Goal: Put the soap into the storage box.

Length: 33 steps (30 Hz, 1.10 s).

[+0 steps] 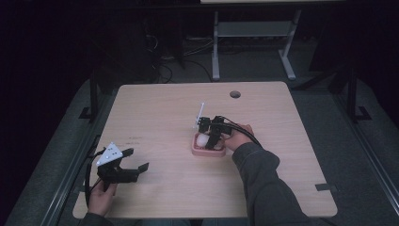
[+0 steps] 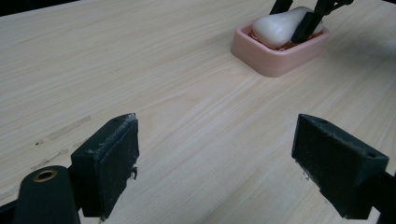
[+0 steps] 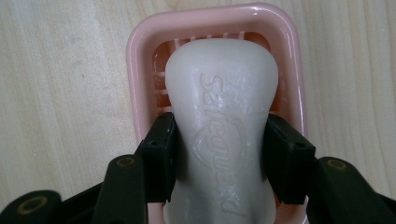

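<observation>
Right gripper view: soap (image 3: 223,140) between tongs (image 3: 219,158).

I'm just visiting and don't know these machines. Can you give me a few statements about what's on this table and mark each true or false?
1. The right gripper is clamped on a white bar of soap. True.
2. The soap is over a blue bowl. False: it is over a pink soap dish.
3. The left gripper holds a sponge. False: its jaws stand open with nothing between them, above the table.
4. The soap has raised lettering on its top. True.
5. The soap dish stands at the table's far left corner. False: it is near the middle.
</observation>
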Motion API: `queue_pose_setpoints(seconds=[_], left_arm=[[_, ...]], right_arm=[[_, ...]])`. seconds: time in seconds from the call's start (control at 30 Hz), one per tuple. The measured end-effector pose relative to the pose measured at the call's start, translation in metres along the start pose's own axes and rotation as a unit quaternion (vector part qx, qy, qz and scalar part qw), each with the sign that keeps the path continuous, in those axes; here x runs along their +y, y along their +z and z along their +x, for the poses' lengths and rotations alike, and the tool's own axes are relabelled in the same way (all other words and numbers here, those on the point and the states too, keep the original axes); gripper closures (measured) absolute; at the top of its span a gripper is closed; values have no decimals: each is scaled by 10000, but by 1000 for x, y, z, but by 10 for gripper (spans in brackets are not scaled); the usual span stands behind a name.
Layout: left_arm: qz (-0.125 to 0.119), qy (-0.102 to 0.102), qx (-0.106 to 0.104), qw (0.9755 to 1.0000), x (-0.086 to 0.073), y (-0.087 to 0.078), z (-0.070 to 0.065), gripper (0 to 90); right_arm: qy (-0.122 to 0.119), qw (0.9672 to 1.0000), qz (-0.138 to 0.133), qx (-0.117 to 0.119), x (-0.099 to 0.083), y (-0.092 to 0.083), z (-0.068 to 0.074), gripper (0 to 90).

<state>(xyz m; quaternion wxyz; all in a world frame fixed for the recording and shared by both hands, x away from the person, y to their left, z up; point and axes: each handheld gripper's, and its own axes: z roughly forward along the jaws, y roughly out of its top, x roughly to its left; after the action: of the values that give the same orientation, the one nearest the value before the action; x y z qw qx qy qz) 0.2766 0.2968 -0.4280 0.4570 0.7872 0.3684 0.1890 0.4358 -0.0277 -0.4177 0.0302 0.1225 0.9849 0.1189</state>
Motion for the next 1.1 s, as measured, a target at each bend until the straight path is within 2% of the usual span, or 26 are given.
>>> queue_pose_setpoints(seconds=[0.37,0.8,0.9,1.1], left_arm=[[-5,-4,-6,10000,0,0,0,145],[5,10,-5,10000,0,1,0,145],[18,20,4,10000,0,1,-1,145],[12,23,2,10000,0,1,-1,145]], right_arm=[[53,10000,-29,72,-3,3,-2,480],[188,9993,-324,17,-11,-13,-3,434],[218,9987,-467,3,-14,-19,-3,425],[245,9985,-489,-24,-16,-23,-1,414]])
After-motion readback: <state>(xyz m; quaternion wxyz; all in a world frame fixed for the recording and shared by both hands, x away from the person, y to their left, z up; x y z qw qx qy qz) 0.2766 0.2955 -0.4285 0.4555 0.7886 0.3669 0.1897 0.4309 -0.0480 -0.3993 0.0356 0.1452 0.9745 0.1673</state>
